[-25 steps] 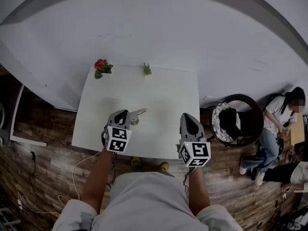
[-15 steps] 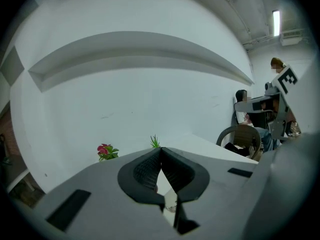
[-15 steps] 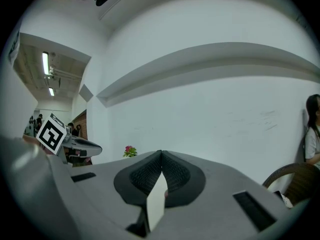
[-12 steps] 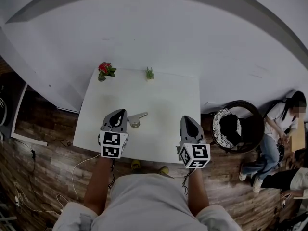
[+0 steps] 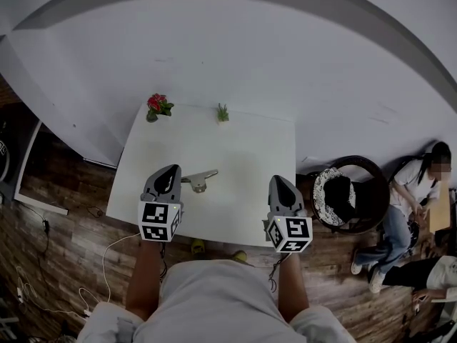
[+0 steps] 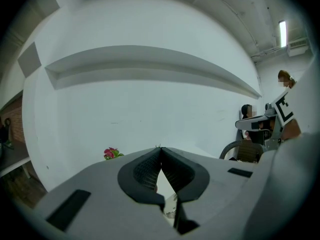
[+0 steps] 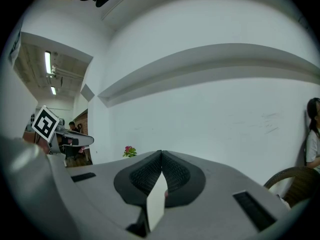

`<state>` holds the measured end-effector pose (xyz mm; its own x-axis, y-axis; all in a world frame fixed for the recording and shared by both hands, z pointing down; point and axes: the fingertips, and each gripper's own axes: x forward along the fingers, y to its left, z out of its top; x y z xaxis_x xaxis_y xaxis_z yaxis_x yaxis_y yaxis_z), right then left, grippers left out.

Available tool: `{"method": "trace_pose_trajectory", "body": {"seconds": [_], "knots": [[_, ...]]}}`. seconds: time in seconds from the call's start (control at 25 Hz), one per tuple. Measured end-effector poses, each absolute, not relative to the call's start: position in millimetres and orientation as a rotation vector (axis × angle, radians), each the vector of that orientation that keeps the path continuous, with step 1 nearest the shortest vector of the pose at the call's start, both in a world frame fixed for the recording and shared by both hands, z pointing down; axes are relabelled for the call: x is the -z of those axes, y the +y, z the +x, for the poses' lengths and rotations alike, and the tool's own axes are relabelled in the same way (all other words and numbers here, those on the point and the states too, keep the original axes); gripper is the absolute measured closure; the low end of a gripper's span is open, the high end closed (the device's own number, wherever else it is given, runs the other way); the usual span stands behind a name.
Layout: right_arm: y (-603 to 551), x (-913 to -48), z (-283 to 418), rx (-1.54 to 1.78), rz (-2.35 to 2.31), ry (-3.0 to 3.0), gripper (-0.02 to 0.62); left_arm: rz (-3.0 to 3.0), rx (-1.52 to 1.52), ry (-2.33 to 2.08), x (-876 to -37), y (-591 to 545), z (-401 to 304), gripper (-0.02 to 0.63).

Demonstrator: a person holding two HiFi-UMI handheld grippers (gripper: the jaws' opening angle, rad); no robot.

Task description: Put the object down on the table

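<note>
Silvery metal fitting (image 5: 198, 180) lies on the white square table (image 5: 246, 138), just right of the closed, empty left gripper (image 5: 173, 170); right gripper (image 5: 278, 181) likewise closed, empty.

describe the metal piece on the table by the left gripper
The metal piece is small, silvery and shiny: a short arm pointing right, with a rounder knob at its near end. It lies on the white table, just right of the left gripper; whether they touch is unclear.

A grey metal object (image 5: 199, 180) lies flat on the white table (image 5: 246, 145).
</note>
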<state>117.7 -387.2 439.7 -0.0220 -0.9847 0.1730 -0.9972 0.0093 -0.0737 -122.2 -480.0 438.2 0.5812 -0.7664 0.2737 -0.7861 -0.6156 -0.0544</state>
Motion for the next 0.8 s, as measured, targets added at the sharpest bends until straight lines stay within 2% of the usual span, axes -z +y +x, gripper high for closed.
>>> {"method": "trace_pose_trajectory", "body": {"seconds": [0.8], "knots": [[-382.6, -438.8, 124.5, -0.257, 2.137, -2.173, 0.589, 2.736, -0.352, -1.369, -426.0, -481.8, -136.2, 0.588]]}}
